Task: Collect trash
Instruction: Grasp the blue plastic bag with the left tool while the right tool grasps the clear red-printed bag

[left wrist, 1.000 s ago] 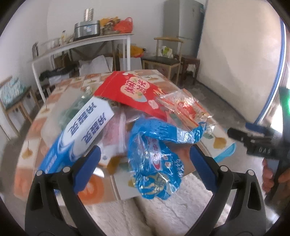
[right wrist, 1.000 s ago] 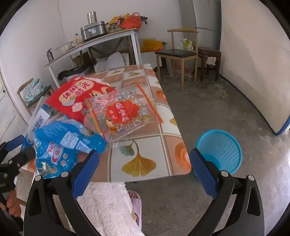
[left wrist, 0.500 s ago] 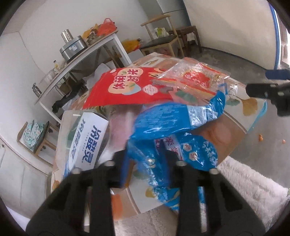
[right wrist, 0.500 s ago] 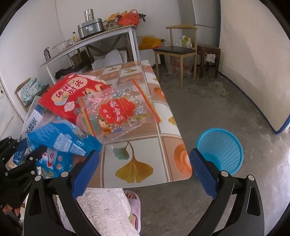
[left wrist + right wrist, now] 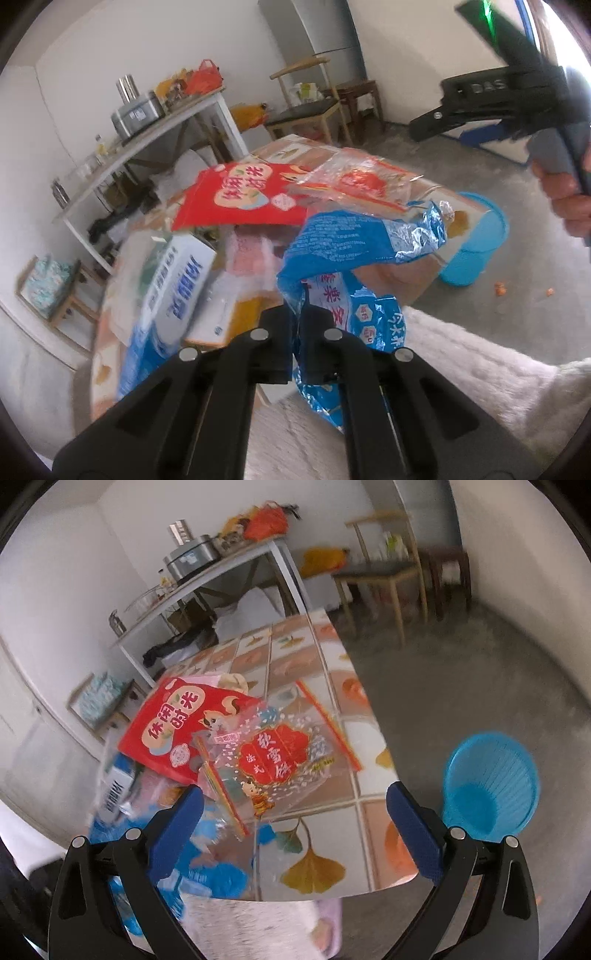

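Blue wrapper point(image 5: 354, 251) pinched in left gripper point(image 5: 297, 317) jaws, red bag point(image 5: 177, 727) reading 休闲时光

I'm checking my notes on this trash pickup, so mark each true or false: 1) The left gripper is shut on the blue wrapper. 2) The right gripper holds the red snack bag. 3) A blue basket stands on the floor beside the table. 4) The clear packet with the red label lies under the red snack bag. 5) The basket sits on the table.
1) True: the left gripper has just been closing and now pinches the blue wrapper.
2) False: the right gripper is open and holds nothing; the red snack bag lies on the table.
3) True: the blue basket is on the floor.
4) False: the clear packet overlaps on top of the red bag.
5) False: it stands on the floor.
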A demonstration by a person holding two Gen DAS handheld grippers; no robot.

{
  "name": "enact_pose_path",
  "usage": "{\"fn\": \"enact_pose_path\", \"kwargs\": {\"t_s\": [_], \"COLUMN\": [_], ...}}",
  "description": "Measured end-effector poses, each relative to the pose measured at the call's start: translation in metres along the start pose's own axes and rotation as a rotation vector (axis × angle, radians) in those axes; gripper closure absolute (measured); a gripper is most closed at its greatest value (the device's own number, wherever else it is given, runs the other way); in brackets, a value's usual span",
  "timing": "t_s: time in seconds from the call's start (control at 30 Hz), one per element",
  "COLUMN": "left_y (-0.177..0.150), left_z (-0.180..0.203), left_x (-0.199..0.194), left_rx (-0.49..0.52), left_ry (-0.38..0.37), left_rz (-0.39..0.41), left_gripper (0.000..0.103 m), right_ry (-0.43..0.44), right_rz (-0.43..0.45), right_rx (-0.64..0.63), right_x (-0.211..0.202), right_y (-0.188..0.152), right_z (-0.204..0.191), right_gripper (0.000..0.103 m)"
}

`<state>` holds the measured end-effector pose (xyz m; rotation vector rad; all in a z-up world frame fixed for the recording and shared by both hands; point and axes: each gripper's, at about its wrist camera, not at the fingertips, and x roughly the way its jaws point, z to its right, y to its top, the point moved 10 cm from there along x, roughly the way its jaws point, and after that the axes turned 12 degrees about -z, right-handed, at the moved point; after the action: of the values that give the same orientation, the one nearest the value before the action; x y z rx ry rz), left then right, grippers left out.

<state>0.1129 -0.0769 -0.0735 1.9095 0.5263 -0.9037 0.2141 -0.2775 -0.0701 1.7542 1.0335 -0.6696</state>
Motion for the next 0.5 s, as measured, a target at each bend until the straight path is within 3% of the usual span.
{"fn": "enact_pose_path", "kwargs": {"t_s": [0.1, 0.27, 0.5], "left_y": [-0.010, -0.022, -0.026], "left_z": [0.004, 0.010, 0.008], "left_x": [-0.002, 0.005, 0.011], "left_rx": [-0.039, -0.049, -0.070], "left_ry": [-0.090, -0.123, -0.144], "left_rz": [-0.017, -0.049, -0.047], "left_gripper": [0.102, 0.102, 0.103], "right_ry": [0.092, 0.291, 0.404], "right_rz": [-0.086, -0.227, -0.340], "right_rx": [0.097, 0.294, 0.428], "right_x": [0.013, 0.045, 0.087], "right_y": [-0.004, -0.018, -0.024], "right_z": [0.008, 0.009, -0.007], "right_gripper": [0.013, 0.030, 0.050]}}
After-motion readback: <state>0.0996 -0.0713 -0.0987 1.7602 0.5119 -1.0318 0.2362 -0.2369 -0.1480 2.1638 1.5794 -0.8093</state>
